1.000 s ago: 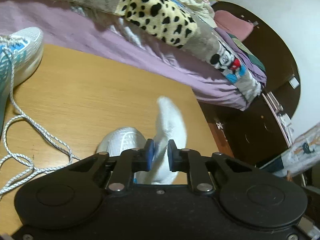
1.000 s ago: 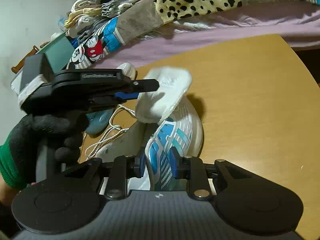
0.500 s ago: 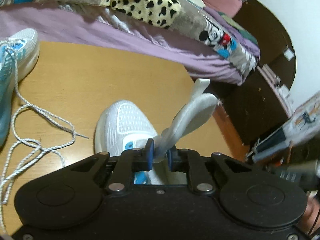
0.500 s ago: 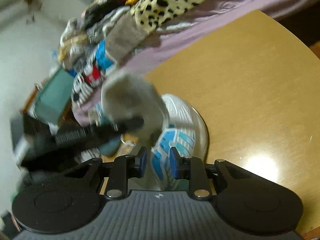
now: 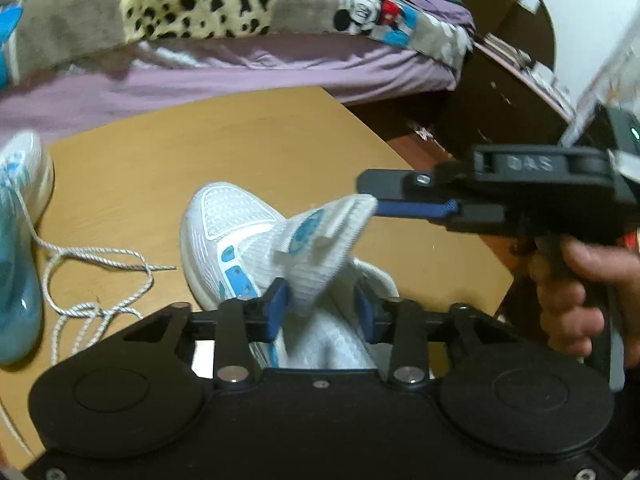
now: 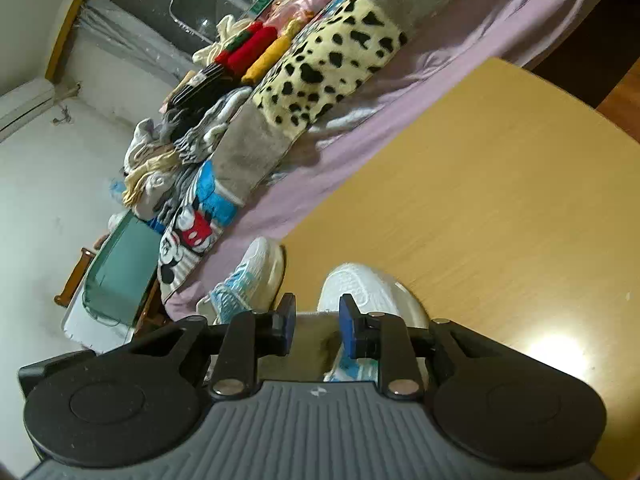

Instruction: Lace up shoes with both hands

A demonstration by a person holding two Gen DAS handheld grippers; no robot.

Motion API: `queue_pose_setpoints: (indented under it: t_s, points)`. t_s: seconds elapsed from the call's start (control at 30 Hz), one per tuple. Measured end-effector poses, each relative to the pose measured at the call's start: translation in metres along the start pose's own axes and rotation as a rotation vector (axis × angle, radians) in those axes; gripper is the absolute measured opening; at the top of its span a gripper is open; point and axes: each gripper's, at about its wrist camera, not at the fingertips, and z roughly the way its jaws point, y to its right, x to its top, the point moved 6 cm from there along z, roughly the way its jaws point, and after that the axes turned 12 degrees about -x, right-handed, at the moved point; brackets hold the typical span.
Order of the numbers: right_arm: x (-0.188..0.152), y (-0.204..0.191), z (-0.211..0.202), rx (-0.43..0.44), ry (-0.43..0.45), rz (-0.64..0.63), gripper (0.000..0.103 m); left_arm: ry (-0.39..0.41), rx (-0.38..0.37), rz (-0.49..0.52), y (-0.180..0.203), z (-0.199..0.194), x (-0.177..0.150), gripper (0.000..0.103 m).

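A white and blue shoe (image 5: pixel 228 216) lies on the wooden table (image 5: pixel 200 140), toe pointing away, with its tongue (image 5: pixel 320 248) pulled up. My left gripper (image 5: pixel 320 308) straddles the tongue's lower part; its jaws are opening, and only the left pad still touches the fabric. The right gripper (image 5: pixel 370 196), held by a bare hand (image 5: pixel 576 280), comes in from the right and pinches the tongue's tip, keeping it raised. In the right wrist view the right gripper (image 6: pixel 316 320) has a grey blur filling its narrow gap, with the shoe's toe (image 6: pixel 360 284) just beyond.
The second shoe (image 5: pixel 20 200) stands at the table's left, its loose white lace (image 5: pixel 100 256) looped across the wood. A bed with a purple sheet (image 5: pixel 240 72) and patterned blankets runs behind the table. Dark wooden furniture (image 5: pixel 500 100) stands at the right.
My left jaws have spread off the tongue they were pinching. The right gripper left the shoe's side and now sits at the tongue's tip. Both views have rolled.
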Motion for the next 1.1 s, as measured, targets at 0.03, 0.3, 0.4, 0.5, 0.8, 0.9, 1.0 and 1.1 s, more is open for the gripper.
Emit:
queue_pose_setpoints:
  t_s: [0.03,0.3,0.4,0.5,0.8,0.9,1.0,1.1]
  points:
    - [-0.001,-0.001,0.001,-0.002,-0.004,-0.005,0.026,-0.005,0.001,0.02,0.002,-0.002,-0.001,0.04]
    - [-0.013,-0.01,0.003,-0.025,-0.06,-0.128,0.026,0.034,0.079,0.109,0.007,-0.018,-0.002,0.052]
    - [-0.018,-0.012,0.001,-0.034,-0.064,-0.159,0.026,0.06,0.093,0.138,0.009,-0.021,0.0,0.05]
    - [-0.018,-0.013,-0.002,-0.037,-0.051,-0.172,0.026,0.082,0.057,0.179,0.018,-0.022,0.002,0.043]
    - [-0.033,-0.039,0.005,-0.019,-0.104,-0.356,0.013,-0.031,0.051,0.254,0.024,-0.006,-0.006,0.035]
    - [-0.035,-0.043,0.003,-0.01,-0.094,-0.367,0.013,-0.031,0.063,0.269,0.024,-0.004,-0.004,0.043]
    - [-0.027,-0.039,-0.001,-0.021,-0.055,-0.334,0.013,-0.046,0.069,0.292,0.026,0.003,-0.006,0.043]
    - [-0.022,-0.028,0.001,-0.043,-0.05,-0.268,0.013,-0.064,0.083,0.352,0.033,0.008,-0.009,0.047]
